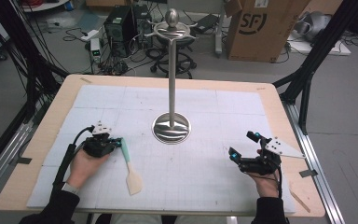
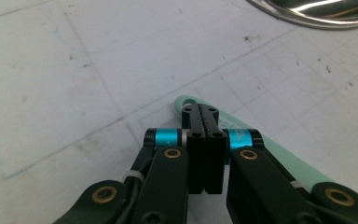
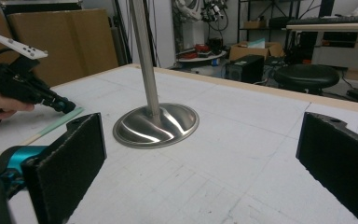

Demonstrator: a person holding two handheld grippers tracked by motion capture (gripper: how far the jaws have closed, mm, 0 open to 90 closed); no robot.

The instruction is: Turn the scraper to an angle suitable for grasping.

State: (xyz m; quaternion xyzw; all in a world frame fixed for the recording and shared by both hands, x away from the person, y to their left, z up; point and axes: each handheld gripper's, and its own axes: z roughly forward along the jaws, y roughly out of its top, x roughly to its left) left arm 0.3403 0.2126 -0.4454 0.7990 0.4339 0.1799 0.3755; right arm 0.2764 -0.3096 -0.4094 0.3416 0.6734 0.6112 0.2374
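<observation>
The left hand-held gripper lies low on the white gridded mat, its jaws pressed together over the mint-green handle end of a spatula. In the left gripper view the jaws meet with no gap, and the handle's rounded tip shows just past them; whether they pinch the handle or merely rest on it cannot be told. The spatula lies flat, its pale blade pointing toward the person's edge of the worktop.

The right hand-held gripper sits well apart at the mat's right side with its jaws spread wide and nothing between them, its pads framing bare mat in the right gripper view.

Between the two, further from the person, a steel stand rises on a thin pole from a round dished base set near the mat's middle. The spatula lies just to the left of that base. The mat beyond and beside the base is bare, and a wooden margin borders it on every side.
</observation>
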